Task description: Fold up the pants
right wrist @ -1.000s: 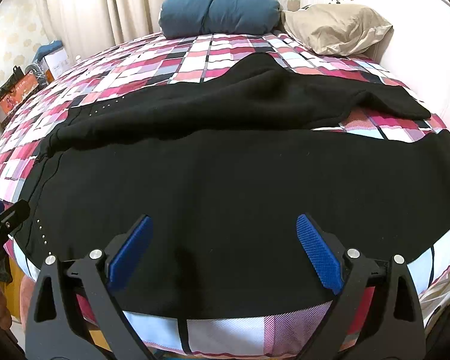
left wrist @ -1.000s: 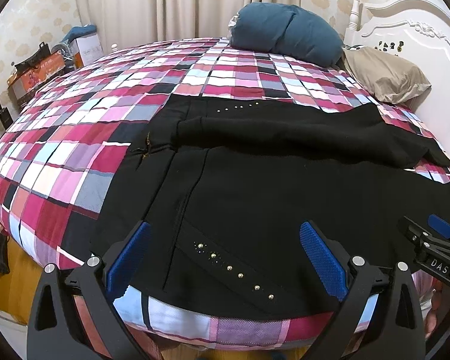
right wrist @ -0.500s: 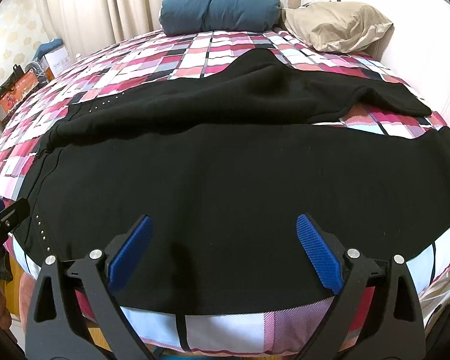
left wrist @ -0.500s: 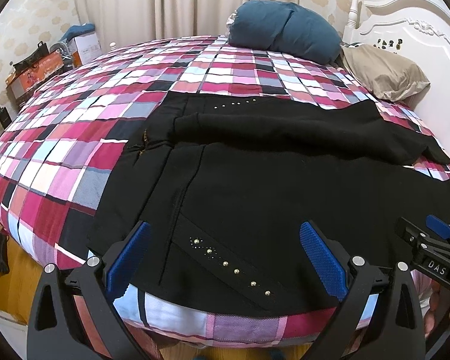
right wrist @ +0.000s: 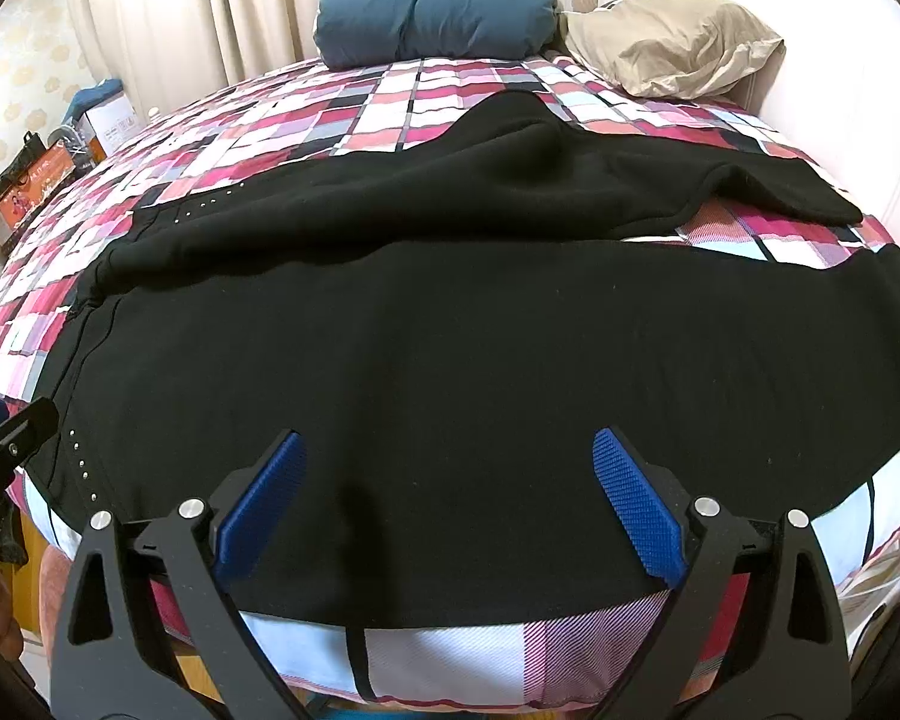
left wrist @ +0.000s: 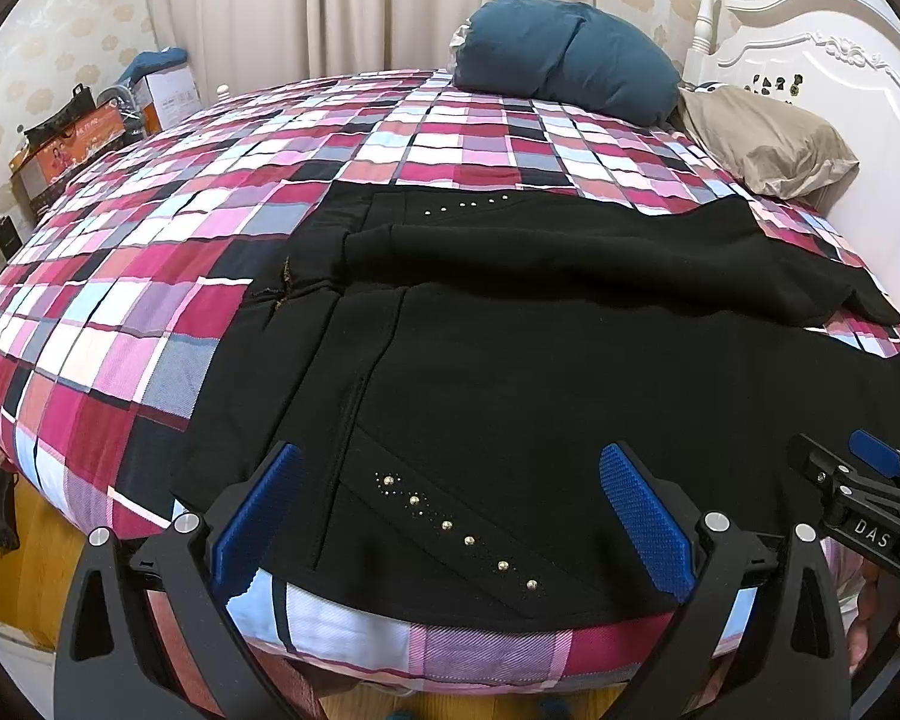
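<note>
Black pants [left wrist: 540, 372] lie spread on a checked bed, waist to the left, legs running right; they also fill the right wrist view [right wrist: 450, 348]. A row of small metal studs [left wrist: 456, 531] marks the near pocket. The far leg is rumpled and lies apart from the near one. My left gripper [left wrist: 450, 510] is open and empty, just above the near edge of the pants at the waist end. My right gripper [right wrist: 447, 492] is open and empty over the near leg; its side shows in the left wrist view [left wrist: 858, 492].
The checked bedspread [left wrist: 150, 276] covers the bed. A blue cushion [left wrist: 564, 60] and a beige pillow [left wrist: 762, 144] lie at the far side by the white headboard [left wrist: 840, 60]. Boxes [left wrist: 72, 138] stand left of the bed. Curtains hang behind.
Both grippers have drawn back slightly toward the near edge of the bed, so the pants sit a little farther off. Both stay open. The pants have not moved.
</note>
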{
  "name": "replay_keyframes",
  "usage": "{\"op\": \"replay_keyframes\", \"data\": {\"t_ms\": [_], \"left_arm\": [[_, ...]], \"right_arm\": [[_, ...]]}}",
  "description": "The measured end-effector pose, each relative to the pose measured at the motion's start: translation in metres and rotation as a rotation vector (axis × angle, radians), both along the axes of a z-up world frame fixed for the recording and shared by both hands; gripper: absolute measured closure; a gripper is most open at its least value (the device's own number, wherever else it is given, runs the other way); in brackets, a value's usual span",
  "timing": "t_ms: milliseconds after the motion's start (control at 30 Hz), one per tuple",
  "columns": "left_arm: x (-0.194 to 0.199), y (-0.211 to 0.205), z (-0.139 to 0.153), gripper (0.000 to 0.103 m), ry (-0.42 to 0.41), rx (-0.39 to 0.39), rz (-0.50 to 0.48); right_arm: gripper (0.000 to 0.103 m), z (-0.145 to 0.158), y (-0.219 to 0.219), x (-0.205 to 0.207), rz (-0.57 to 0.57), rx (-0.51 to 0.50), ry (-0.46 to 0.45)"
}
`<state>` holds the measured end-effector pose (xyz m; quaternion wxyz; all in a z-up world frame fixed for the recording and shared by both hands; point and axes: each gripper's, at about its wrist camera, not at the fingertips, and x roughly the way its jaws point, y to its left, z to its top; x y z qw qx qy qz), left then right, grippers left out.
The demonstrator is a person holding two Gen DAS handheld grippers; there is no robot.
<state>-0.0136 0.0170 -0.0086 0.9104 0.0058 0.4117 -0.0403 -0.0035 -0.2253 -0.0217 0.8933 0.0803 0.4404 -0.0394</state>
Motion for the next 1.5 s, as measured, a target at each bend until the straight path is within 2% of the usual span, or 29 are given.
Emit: {"op": "replay_keyframes", "data": {"t_ms": [533, 600, 700, 800, 867, 933, 1000, 1133, 1367, 1433, 1500], "left_arm": [[-0.001, -0.001, -0.003, 0.004, 0.002, 0.0, -0.02], [0.003, 0.002, -0.002, 0.004, 0.012, -0.036, -0.054], [0.016, 0.017, 0.007, 0.004, 0.028, -0.157, -0.125], [0.048, 0.041, 0.012, 0.004, 0.079, -0.306, -0.198], [0.077, 0.063, 0.016, 0.004, 0.086, -0.352, -0.175], [0.105, 0.085, 0.019, 0.004, 0.065, -0.365, -0.156], [0.143, 0.107, 0.017, 0.004, 0.078, -0.389, -0.17], [0.212, 0.137, -0.001, 0.004, 0.124, -0.476, -0.248], [0.284, 0.143, -0.039, 0.004, 0.225, -0.578, -0.328], [0.296, 0.143, -0.047, 0.004, 0.252, -0.585, -0.336], [0.303, 0.139, -0.048, 0.004, 0.239, -0.573, -0.364]], "right_arm": [[0.007, -0.001, 0.001, 0.0, 0.006, -0.001, 0.001], [0.007, 0.001, 0.003, 0.001, 0.011, -0.001, -0.001], [0.007, 0.008, 0.0, 0.006, 0.022, 0.02, -0.013], [0.007, 0.018, -0.006, 0.013, 0.019, 0.025, -0.03], [0.007, 0.024, -0.007, 0.019, 0.02, 0.027, -0.04], [0.007, 0.029, -0.009, 0.026, 0.025, 0.029, -0.047], [0.007, 0.032, -0.01, 0.035, 0.033, 0.031, -0.047], [0.007, 0.034, -0.009, 0.055, 0.056, 0.037, -0.037], [0.007, 0.029, 0.0, 0.084, 0.096, 0.025, -0.009], [0.007, 0.026, 0.0, 0.092, 0.111, 0.04, 0.002], [0.007, 0.023, -0.001, 0.101, 0.123, 0.061, 0.018]]}}
